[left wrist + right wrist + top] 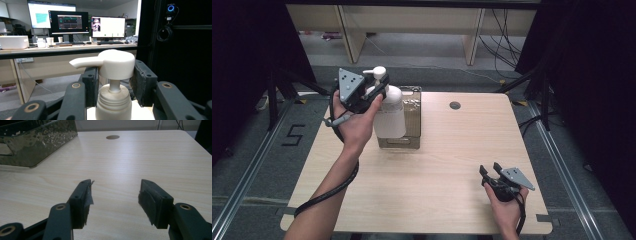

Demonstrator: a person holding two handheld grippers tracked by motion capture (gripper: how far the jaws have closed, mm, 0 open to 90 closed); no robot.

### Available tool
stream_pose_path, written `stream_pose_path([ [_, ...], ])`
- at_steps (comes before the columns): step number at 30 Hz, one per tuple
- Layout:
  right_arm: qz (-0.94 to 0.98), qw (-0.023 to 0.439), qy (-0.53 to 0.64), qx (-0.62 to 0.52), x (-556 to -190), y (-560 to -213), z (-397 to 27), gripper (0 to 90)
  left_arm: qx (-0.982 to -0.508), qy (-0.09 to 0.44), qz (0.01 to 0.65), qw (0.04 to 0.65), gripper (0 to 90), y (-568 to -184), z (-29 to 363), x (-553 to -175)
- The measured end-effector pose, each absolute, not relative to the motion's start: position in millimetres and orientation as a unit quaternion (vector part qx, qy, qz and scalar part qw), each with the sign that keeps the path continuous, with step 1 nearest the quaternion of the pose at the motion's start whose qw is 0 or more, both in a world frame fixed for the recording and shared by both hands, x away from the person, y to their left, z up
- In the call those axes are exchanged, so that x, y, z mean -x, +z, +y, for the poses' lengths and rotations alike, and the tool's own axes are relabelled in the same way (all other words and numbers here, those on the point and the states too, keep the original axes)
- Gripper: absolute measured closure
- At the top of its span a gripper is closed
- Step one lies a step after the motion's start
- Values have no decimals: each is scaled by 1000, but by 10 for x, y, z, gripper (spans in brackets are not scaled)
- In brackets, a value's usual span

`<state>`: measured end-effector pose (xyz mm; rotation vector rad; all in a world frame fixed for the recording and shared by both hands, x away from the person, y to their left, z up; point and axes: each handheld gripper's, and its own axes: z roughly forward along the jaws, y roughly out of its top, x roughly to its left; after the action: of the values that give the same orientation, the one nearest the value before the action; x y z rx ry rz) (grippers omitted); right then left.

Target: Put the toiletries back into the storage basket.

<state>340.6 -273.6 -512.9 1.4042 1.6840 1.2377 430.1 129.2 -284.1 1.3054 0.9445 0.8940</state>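
Pump bottle (390,112), white, with its spout head at the top, sits gripped between the two black jaws of the left gripper (379,90). The jaws are pinching it at the neck, just under the pump head (113,63), one pad on each side of the ribbed collar (113,103). The spout sticks out past the jaw on the left side of the left gripper view. The bottle stands upright over a dark see-through tray (412,120) at the far side of the wooden table (447,165); whether its base rests in the tray or hangs just above it is hard to tell, since the bottle's body covers that spot. The bottle's lower part is cut off in the left gripper view.

Well apart, at the near right corner, the right gripper (492,172) sits low over the table with its jaws spread wide and nothing between them, only bare wood. Ahead of these jaws and off to their left, one corner of the tray (37,142) shows.
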Motion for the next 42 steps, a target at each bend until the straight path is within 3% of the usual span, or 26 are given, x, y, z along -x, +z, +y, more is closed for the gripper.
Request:
stream_pose_path([
  [42,633,319,469,-527,-3398,-5133,-2750,430,-576,394,398,595,595,-2888,1248,-4645],
])
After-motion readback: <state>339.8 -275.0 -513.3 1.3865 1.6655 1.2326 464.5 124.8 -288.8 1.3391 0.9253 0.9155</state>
